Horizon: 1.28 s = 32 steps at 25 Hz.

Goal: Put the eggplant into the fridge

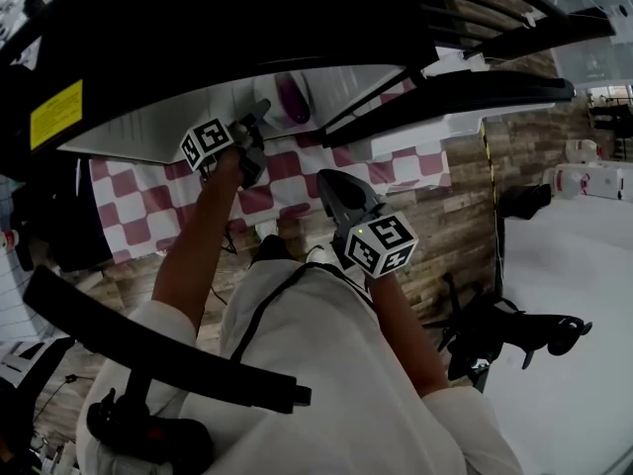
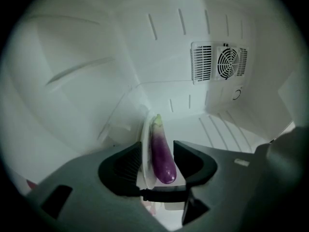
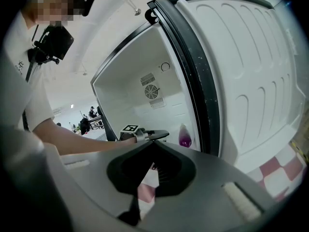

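Observation:
A purple eggplant (image 2: 162, 153) lies against a white plate (image 2: 146, 151) that stands on edge on the fridge's white floor (image 2: 227, 129). The jaws of my left gripper (image 2: 157, 150) stand open on either side of the pair, not pressing on them. In the right gripper view the left gripper (image 3: 161, 135) reaches into the fridge, its tips just short of the eggplant (image 3: 185, 138). The head view shows the eggplant (image 1: 293, 97) inside the cavity, beyond the left gripper (image 1: 259, 113). My right gripper (image 3: 153, 146), also in the head view (image 1: 331, 184), hangs outside the fridge, shut and empty.
The fridge door (image 3: 251, 81) stands wide open at the right, its black seal (image 3: 193, 81) beside the opening. A fan vent (image 2: 218, 63) sits in the fridge's back wall. A red and white checked cloth (image 1: 148, 206) lies below the fridge. A black chair base (image 1: 514, 334) stands at the right.

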Available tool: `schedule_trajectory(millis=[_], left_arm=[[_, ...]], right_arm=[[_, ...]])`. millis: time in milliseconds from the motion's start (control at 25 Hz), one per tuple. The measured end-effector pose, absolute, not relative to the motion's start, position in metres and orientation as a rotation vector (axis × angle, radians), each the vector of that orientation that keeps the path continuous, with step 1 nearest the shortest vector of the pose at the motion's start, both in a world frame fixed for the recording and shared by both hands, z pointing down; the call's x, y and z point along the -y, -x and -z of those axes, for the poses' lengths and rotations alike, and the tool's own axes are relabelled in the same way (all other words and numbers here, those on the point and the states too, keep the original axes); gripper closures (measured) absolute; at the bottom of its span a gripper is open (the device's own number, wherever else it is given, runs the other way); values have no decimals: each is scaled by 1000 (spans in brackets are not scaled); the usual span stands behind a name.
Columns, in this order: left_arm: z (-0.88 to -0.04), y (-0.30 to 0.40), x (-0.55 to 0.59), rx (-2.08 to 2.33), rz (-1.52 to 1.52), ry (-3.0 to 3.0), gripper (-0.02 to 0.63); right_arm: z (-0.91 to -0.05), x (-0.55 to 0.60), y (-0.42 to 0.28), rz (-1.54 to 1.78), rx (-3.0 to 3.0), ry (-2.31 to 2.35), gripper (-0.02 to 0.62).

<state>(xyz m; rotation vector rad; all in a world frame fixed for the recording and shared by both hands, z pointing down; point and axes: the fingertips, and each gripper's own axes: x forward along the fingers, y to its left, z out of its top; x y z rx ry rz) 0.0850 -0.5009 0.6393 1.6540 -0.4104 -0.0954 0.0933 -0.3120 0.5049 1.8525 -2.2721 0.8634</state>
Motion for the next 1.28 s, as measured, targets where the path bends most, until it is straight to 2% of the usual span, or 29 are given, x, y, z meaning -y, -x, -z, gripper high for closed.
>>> schedule_trajectory(millis=[520, 1120, 1280], left_arm=[[-634, -94, 501, 469, 7, -1692, 222], [-629, -76, 489, 493, 3, -1736, 224], [-619, -65, 475, 512, 14, -1764, 277]], right_arm=[[-503, 301, -97, -860, 2276, -1890, 589], [-498, 284, -99, -837, 2312, -1885, 589], [-495, 275, -99, -832, 2351, -1865, 589]])
